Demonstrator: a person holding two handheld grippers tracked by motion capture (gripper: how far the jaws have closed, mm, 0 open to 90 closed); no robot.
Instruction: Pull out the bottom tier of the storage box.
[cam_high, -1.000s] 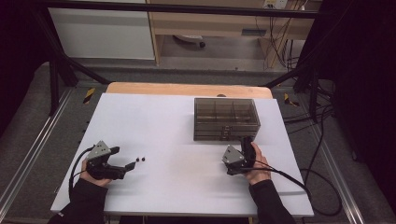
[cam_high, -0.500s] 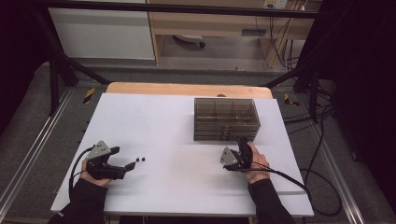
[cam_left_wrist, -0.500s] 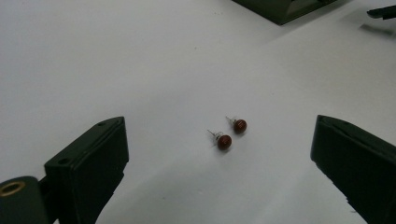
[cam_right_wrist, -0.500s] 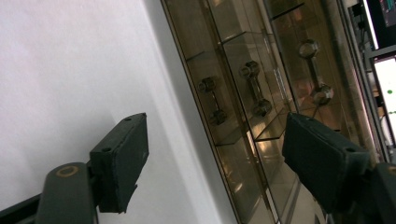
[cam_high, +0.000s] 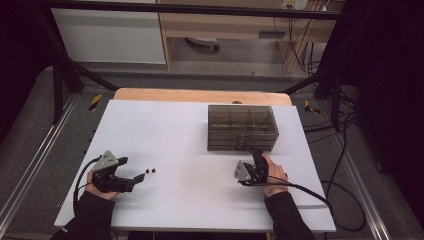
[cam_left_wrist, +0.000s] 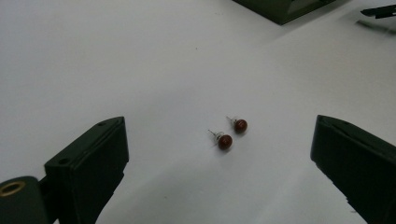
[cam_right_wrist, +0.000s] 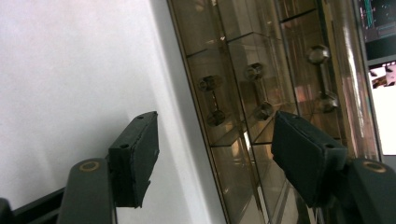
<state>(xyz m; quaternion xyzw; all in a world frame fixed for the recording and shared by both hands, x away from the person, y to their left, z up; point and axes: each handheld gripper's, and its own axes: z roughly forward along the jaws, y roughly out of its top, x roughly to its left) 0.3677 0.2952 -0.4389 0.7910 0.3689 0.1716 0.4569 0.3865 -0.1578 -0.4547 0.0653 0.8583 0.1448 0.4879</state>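
Facing the smoky drawer box (cam_high: 242, 128), the right claw (cam_high: 254, 167) has been narrowing, nothing between; left claw (cam_high: 131, 170) apart.

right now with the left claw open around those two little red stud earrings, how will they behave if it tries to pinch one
The earrings are round beads on thin posts, so one would probably roll or skid on the smooth white table. They look tiny against the left claw pads, so a grip may slip. The thin posts could probably bend if squeezed hard.

We see left gripper (cam_high: 131, 178) beside two small beads (cam_high: 150, 171); right gripper (cam_high: 256, 159) just before the smoky drawer box (cam_high: 242, 127).
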